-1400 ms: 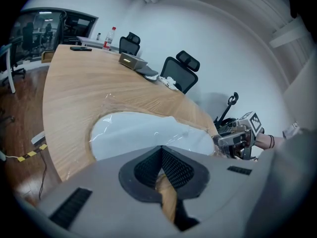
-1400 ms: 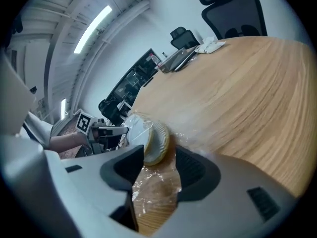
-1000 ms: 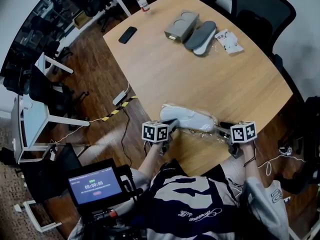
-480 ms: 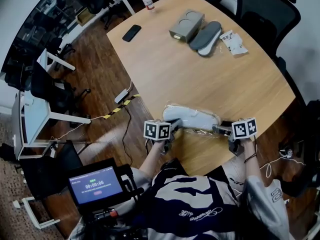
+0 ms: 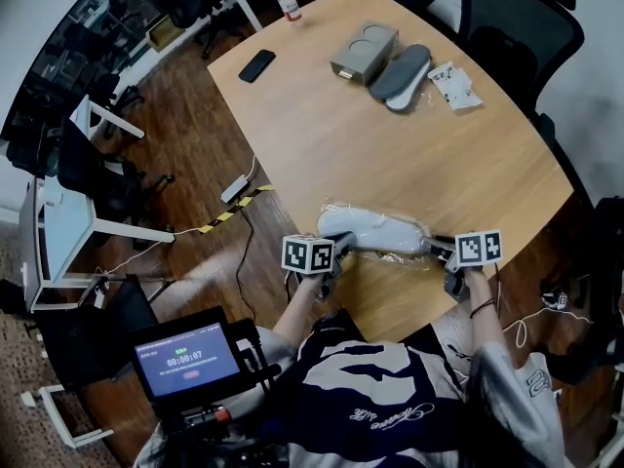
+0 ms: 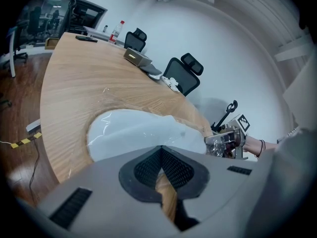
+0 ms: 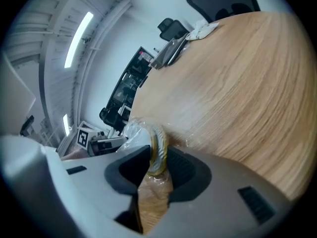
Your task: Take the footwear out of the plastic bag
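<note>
Hardly anything has moved over the last second: the bagged shoe lies on the same spot, the left gripper stays at one end of it, and the right gripper has edged a touch outward toward 3 o'clock.

The wooden table (image 5: 429,154) fills most of the head view. At its 6 o'clock edge, just in front of the person, a white shoe (image 5: 375,230) lies on its side, wrapped all round in the clear plastic bag (image 5: 408,258). No part of the shoe shows outside the film.

The left gripper (image 5: 336,247) sits at the shoe's 9 o'clock end. Its jaws are pressed together at the tips, right against the bag's near edge, and seem to pinch the thin film there. The right gripper (image 5: 441,250) is at the 3 o'clock end. Its jaws are clamped on the shoe's rim through crinkled plastic, with a pale yellowish edge showing between the pads.

Toward 12 o'clock, well apart from all this, lie a grey box (image 5: 366,52), grey soles (image 5: 402,71), a small packet (image 5: 454,84), a phone (image 5: 255,64) and a bottle (image 5: 288,0).

As I judge it, the task is at its start. Both ends are gripped, but the bag is not yet opened. Freeing the opening and sliding the shoe out are still to do.
</note>
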The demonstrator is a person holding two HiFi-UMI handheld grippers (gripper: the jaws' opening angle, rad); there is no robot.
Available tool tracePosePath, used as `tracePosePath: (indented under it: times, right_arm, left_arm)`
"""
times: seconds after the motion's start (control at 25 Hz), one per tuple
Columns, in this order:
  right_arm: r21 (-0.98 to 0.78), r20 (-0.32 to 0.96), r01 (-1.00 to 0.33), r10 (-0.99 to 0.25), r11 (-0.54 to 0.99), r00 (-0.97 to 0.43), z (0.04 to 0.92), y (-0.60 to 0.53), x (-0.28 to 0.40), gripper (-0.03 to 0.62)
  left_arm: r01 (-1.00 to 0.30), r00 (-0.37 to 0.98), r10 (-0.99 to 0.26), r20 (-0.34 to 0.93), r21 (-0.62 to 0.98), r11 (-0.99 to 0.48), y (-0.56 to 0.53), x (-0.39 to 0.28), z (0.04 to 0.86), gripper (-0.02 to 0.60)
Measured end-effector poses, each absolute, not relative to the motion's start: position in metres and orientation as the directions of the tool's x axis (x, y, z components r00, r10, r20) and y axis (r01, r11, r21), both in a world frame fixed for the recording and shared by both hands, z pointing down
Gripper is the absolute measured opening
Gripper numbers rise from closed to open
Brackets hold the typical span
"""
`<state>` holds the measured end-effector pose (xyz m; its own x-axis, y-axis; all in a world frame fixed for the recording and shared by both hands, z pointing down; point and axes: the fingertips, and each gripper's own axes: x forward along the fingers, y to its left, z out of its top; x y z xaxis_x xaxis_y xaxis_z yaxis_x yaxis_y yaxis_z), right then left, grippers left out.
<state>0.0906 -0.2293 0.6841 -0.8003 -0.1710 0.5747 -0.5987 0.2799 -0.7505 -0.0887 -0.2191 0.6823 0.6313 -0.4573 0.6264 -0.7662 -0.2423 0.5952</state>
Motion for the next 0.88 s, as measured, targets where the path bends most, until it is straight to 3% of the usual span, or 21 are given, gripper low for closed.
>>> tracePosePath:
  times: [0.16,0.36,0.52,0.72,0.88]
  right_arm:
    - [-0.784,0.514,-0.574,-0.273,0.236,-0.814,0.668,-0.224,0.092,0.076]
    - [-0.772,0.513,-0.590,-0.315,0.238,-0.798,0.645,-0.222,0.115,0.061]
    - [-0.756,0.517,-0.600,-0.322,0.263,-0.793,0.626,-0.215,0.133,0.058]
    - [-0.723,0.539,-0.635,-0.353,0.273,-0.765,0.612,-0.199,0.145,0.055]
    - [-0.691,0.562,-0.682,-0.414,0.241,-0.716,0.606,-0.181,0.167,0.055]
  left_arm:
    - [-0.783,0.598,-0.528,0.603,0.580,-0.225,-0.220,-0.096,0.680,0.004]
    - [-0.763,0.539,-0.636,0.552,0.639,-0.092,-0.228,-0.119,0.678,0.003]
    - [-0.801,0.525,-0.587,0.616,0.591,-0.095,-0.232,-0.121,0.684,0.003]
    - [-0.895,0.443,-0.496,0.746,0.397,-0.202,-0.229,-0.119,0.695,0.003]
    - [-0.927,0.374,-0.520,0.768,0.299,-0.225,-0.231,-0.123,0.695,0.003]
